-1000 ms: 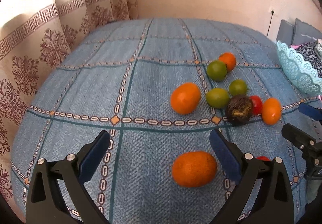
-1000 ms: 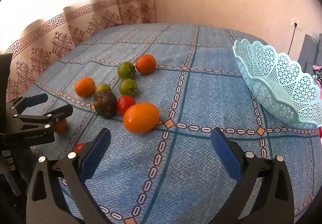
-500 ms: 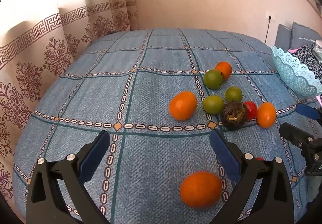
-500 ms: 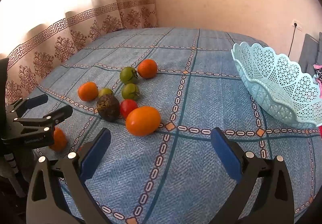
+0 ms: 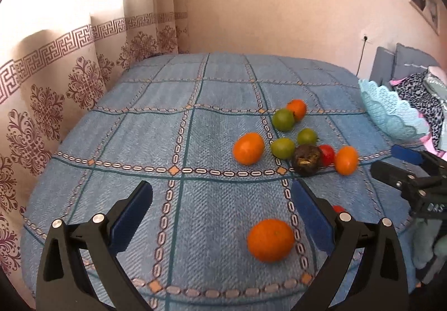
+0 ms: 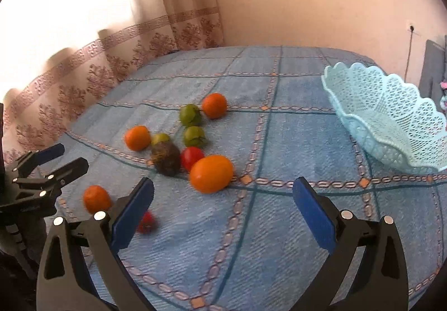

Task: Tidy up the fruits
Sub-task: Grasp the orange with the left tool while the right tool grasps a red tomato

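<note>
Fruits lie scattered on the blue patterned bedspread. Nearest my open left gripper is a loose orange, just right of its gap. Farther off sits a cluster: an orange, three green fruits, a dark brown fruit, a red tomato and an oval orange. My right gripper is open and empty, with the oval orange just beyond its tips. A small red fruit lies by its left finger. The light blue lattice basket stands at the right.
A patterned curtain hangs along the bed's left side. Grey pillows and patterned cloth lie behind the basket. The left gripper shows at the right wrist view's left edge; the right gripper at the other's right edge.
Both grippers have drawn back and up from the bed, so the fruits sit farther off and more wall shows. Both stayed open; no fruit was picked up.
</note>
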Demonstrator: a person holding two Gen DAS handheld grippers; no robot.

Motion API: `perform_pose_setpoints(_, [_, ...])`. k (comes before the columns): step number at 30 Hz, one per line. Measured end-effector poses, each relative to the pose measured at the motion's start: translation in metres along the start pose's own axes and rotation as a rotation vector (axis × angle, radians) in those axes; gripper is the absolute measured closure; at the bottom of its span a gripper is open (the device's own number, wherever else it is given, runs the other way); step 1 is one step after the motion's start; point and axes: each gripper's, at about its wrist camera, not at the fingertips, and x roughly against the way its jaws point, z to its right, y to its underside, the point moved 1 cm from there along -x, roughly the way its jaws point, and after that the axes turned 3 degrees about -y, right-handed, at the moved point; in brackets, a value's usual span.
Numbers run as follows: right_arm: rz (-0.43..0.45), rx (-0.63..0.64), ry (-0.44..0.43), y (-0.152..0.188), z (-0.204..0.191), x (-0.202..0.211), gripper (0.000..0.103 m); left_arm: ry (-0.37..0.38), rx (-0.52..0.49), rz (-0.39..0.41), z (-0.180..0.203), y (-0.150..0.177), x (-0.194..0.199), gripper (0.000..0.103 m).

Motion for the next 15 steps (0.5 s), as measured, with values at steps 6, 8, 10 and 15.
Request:
perform_pose_setpoints(6, [-0.015, 0.103, -0.061, 0.007, -0.035, 0.003, 0.010, 0.043, -0.071, 0.003, 0.010, 0.015, 0.019, 0.005])
perform_pose_setpoints(8, [-0.030, 0.130, -0.076, 0.010, -0.044, 0.001, 0.016, 0.056, -0.090, -0.011, 0.013, 0.019, 0.018, 0.006])
perform_pose_setpoints(10, [-0.053, 0.143, -0.094, 0.015, -0.051, -0.003, 0.024, 0.066, -0.099, -0.025, 0.016, 0.023, 0.018, 0.007])
perform_pose_setpoints(15, [-0.107, 0.161, -0.130, 0.024, -0.059, -0.012, 0.041, 0.044, -0.092, -0.035, 0.010, 0.028, 0.019, 0.007])
